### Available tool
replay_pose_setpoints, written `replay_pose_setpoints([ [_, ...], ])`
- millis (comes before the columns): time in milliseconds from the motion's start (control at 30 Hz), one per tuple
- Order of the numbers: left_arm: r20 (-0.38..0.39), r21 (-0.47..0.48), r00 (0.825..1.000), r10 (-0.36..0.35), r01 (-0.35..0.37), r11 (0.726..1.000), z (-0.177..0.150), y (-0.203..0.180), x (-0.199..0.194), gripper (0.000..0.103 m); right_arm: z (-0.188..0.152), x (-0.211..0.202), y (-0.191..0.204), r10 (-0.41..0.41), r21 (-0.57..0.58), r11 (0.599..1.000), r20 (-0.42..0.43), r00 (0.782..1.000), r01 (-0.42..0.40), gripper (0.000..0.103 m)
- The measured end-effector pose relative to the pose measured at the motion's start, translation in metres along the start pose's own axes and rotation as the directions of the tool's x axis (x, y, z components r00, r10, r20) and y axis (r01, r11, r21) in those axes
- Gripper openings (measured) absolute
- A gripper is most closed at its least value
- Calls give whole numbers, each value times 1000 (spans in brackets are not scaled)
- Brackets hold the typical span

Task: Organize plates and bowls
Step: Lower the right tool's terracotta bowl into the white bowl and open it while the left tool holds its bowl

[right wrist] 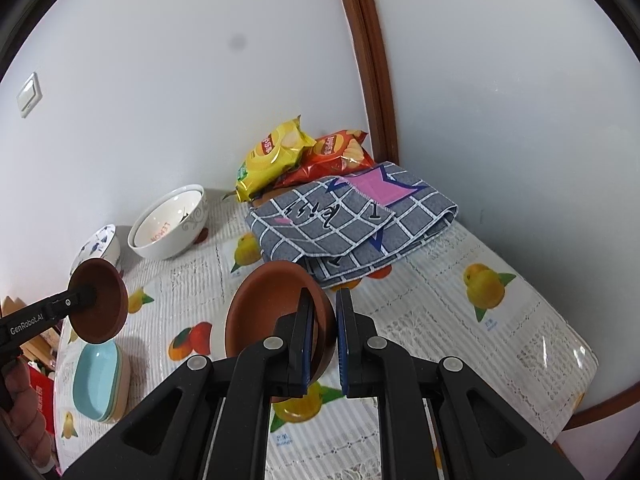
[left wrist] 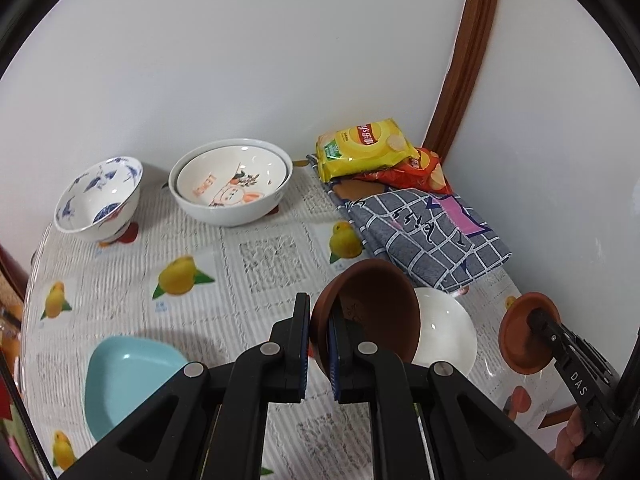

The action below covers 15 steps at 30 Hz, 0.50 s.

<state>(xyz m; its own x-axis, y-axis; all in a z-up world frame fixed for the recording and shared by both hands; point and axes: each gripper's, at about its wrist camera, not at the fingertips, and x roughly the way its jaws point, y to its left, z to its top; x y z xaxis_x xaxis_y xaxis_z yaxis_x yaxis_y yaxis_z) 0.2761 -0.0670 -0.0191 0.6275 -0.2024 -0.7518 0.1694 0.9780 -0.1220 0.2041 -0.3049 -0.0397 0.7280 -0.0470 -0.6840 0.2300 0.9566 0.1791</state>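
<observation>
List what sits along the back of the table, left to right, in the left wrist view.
blue-patterned bowl → nested white bowls → yellow chip bag → red chip bag

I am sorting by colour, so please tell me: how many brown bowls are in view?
2. One brown bowl is clamped by its rim in the left gripper, above the table. The other brown bowl is held the same way in the right gripper. None seems hidden.

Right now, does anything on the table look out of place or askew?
Two chip bags and a folded cloth sit among the dishes. Each gripper holds a brown bowl tilted. Nothing is spilled or broken.
</observation>
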Motion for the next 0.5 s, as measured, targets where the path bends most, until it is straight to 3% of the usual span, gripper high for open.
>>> replay_pose_setpoints([
  [500,-37,22,999,-31,32,999,2,3,54,8,0,44,11,-30,-15,999,-54,998,30,11],
])
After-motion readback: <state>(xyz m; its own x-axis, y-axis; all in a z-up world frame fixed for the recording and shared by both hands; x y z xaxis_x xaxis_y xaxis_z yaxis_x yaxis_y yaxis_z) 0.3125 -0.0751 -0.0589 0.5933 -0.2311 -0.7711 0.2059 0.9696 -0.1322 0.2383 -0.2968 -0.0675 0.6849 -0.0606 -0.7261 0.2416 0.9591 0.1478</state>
